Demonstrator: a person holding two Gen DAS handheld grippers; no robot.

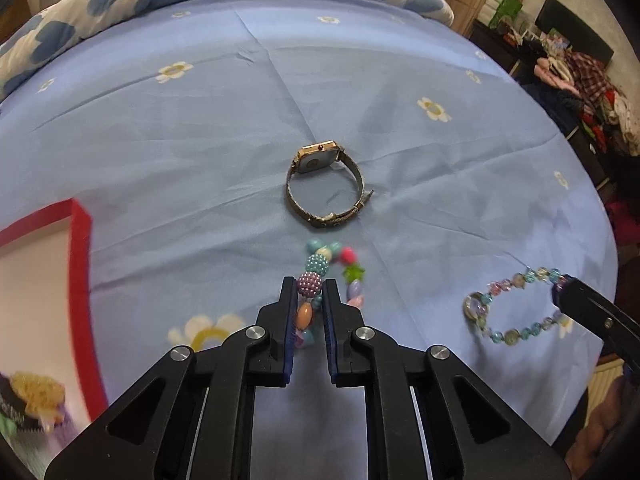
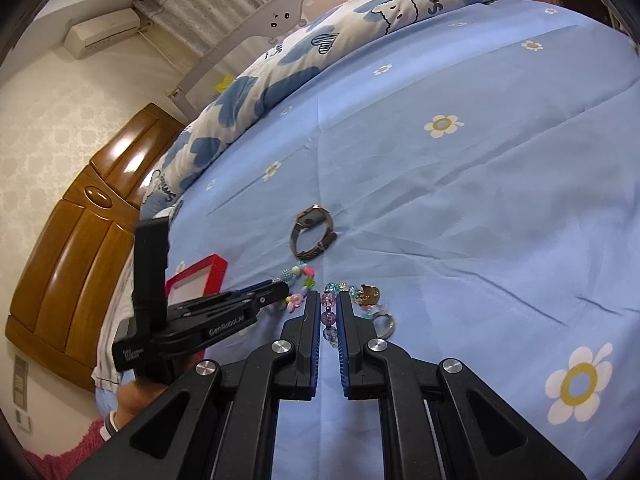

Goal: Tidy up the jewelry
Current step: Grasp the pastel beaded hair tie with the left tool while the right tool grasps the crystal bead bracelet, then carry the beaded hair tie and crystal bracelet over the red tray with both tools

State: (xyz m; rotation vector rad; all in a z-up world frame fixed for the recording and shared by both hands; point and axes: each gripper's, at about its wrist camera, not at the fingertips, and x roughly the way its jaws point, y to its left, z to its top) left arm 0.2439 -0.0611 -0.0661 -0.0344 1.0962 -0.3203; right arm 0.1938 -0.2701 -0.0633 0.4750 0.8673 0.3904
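The bed (image 1: 200, 128) carries everything: a smooth light-blue sheet printed with small white flowers, creased in long folds, with a padded cloud-print quilt (image 1: 120, 0) bunched along its far edge. Soft fabric gives under pressure, so a claw pressing down could pinch the sheet along with the beads and drag it.

The red-rimmed box (image 1: 80, 264) sits to the left of the wristwatch, a shallow rigid tray with a pale inside; something yellow and dark lies in its near corner, too blurred to name.

The wristwatch (image 1: 326, 184) lies near the middle of the sheet, untouched: a squarish gold-toned case on a fine metal mesh band, closed into a loop and resting on its side. It could roll if nudged.

Just in front of the watch lies the chunky bead bracelet (image 1: 324, 280), made of round knobbly pastel balls, a glossy orange oval, a green star and flower shapes. The left claw (image 1: 310, 292) is closed to a narrow gap around the purple knobbly bead. A round bead may squirt out of flat pads, or the elastic could stretch and snap back.

To the right of the watch is the crystal bead bracelet (image 2: 332, 312), small faceted translucent beads with a metal charm and ring. The right claw (image 2: 329, 308) is nearly closed on a short run of its beads; the slick facets make slipping likely, and the two bracelets lie close enough to tangle.
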